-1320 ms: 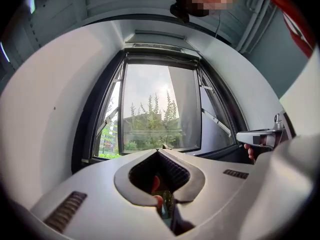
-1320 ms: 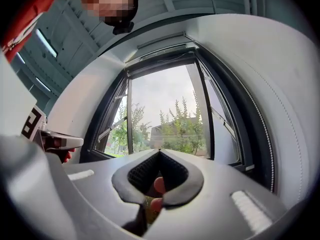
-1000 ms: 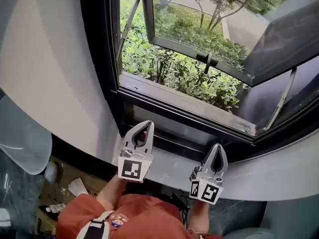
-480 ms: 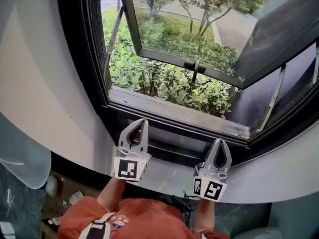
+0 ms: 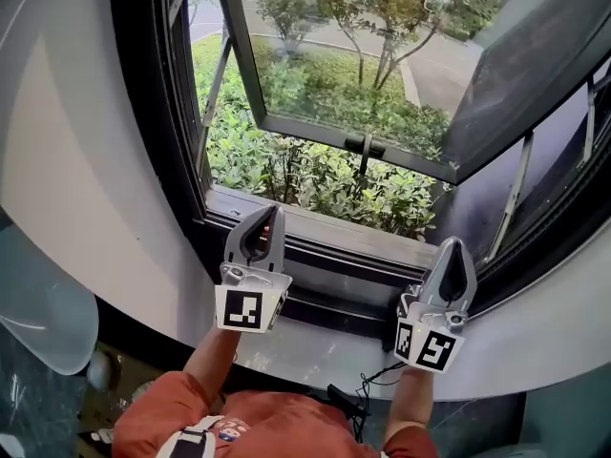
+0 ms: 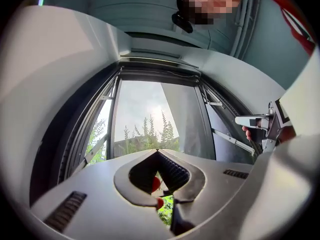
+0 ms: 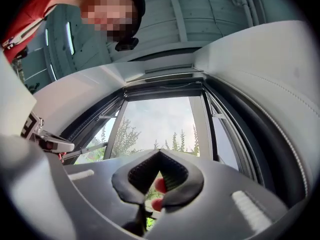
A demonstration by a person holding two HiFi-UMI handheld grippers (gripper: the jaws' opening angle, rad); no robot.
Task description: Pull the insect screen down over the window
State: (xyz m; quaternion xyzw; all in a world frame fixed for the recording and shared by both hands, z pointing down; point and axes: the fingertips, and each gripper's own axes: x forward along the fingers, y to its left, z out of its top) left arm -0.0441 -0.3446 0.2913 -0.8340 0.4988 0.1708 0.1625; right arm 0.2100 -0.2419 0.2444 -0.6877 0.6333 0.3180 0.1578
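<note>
Left gripper view is showing the left gripper (image 6: 157, 153) with its jaws being held together, nothing being caught between the ribbed pads (image 6: 172, 170). The right gripper (image 7: 160, 153) is likewise being held closed and empty. In the head view both are being carried just inside the window frame (image 5: 181, 170), above its lower rail (image 5: 344, 260), with their tips being aimed up toward the frame's top.

Beyond the frame the sash (image 5: 401, 156) is being propped outward, and shrubs (image 5: 315, 175) are being seen through the uncovered opening. No mesh is being shown across that opening, so the task is being judged as not yet begun.

The insect screen itself is not being made out. It is being taken as rolled up at the frame's top, where a pale bar (image 6: 155, 60) is being seen. Its long axis is being judged as level, running across the frame from side to side, with its free edge facing down toward the lower rail. Reaching that bar, gripping it and drawing it down are being left to do.
</note>
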